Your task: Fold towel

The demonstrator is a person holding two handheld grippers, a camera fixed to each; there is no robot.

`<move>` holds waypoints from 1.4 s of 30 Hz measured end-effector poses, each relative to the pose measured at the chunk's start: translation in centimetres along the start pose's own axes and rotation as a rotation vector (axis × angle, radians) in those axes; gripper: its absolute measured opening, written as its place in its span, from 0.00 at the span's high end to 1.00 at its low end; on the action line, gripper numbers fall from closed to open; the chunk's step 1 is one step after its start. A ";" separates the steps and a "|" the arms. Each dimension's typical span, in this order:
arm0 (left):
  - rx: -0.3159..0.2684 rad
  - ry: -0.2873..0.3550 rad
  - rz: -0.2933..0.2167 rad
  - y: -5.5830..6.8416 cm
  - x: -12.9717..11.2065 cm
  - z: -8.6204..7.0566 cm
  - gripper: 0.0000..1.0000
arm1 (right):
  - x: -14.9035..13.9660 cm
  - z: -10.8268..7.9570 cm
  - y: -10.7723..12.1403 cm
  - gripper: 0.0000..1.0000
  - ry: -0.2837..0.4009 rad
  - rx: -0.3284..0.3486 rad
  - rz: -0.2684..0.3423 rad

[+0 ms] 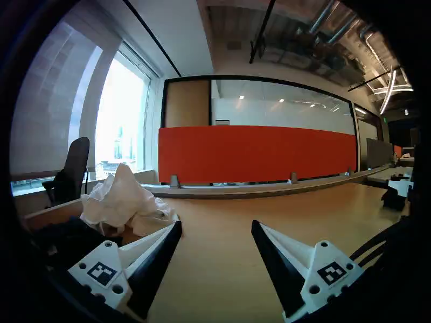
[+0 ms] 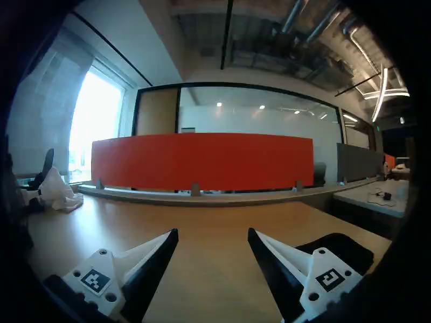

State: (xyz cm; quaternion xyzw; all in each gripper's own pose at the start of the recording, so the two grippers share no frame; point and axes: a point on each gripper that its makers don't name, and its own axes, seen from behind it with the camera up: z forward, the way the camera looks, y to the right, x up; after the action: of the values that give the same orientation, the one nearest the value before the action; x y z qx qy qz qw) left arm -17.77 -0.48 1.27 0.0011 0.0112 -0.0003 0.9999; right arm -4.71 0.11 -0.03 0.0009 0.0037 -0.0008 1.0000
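1. The towel (image 1: pixel 126 202) sits as a crumpled white heap at the left middle of the left gripper view, bunched upward into a peak rather than spread out. No fold looks begun, so the task appears to be at its very start.

2. The left gripper (image 1: pixel 215 223) has its two fingers spread apart with nothing between them, and bare wooden desk (image 1: pixel 269 210) shows through the gap. It points past the heap, which lies just beyond its left-hand finger. That looks like a ready stance before reaching in.

3. The right gripper (image 2: pixel 212 230) is likewise spread and empty over the desk. In its view the towel (image 2: pixel 59 194) is small at the far left edge, well apart from the fingers, so this hand has farther to go.

4. Both tools sit low and level with the desk surface (a sensible height for sliding under a cloth edge, I would judge).

5. Something dark lies under or beside the heap at the lower left of the left gripper view, and I cannot tell what it is. A black object (image 2: pixel 339 247) rests on the desk at the lower right of the right gripper view.

6. Behind, a red divider (image 1: pixel 253 153) runs across the middle, with an office chair (image 1: pixel 73 172) and a bright window (image 1: pixel 121 124) at the left.

7. The next move probably calls for finding two corners and pulling the heap flat.
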 end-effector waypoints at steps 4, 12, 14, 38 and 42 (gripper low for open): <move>0.000 0.000 0.000 0.0 0.0 0.0 0.04 | -0.1 0.0 0.0 0.00 0.000 0.001 0.000; 0.000 0.000 0.000 0.1 0.0 0.0 0.04 | -0.1 0.0 -0.1 0.00 -0.001 0.005 0.000; 0.000 0.000 0.000 0.1 0.1 0.0 0.04 | -0.1 0.0 -0.1 0.00 -0.001 0.005 0.001; 0.000 -0.002 0.000 -0.1 0.5 -0.1 0.04 | -0.1 0.1 -0.1 0.00 -0.001 0.005 0.001; 0.000 -0.002 0.000 -0.1 0.7 -0.2 0.04 | 0.0 0.0 -0.1 0.00 -0.001 0.005 0.001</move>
State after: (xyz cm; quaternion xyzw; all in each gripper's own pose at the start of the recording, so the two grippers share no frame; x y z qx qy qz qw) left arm -17.12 -0.56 1.05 0.0010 0.0101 -0.0001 0.9999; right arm -4.72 -0.02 0.02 0.0034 0.0032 -0.0005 1.0000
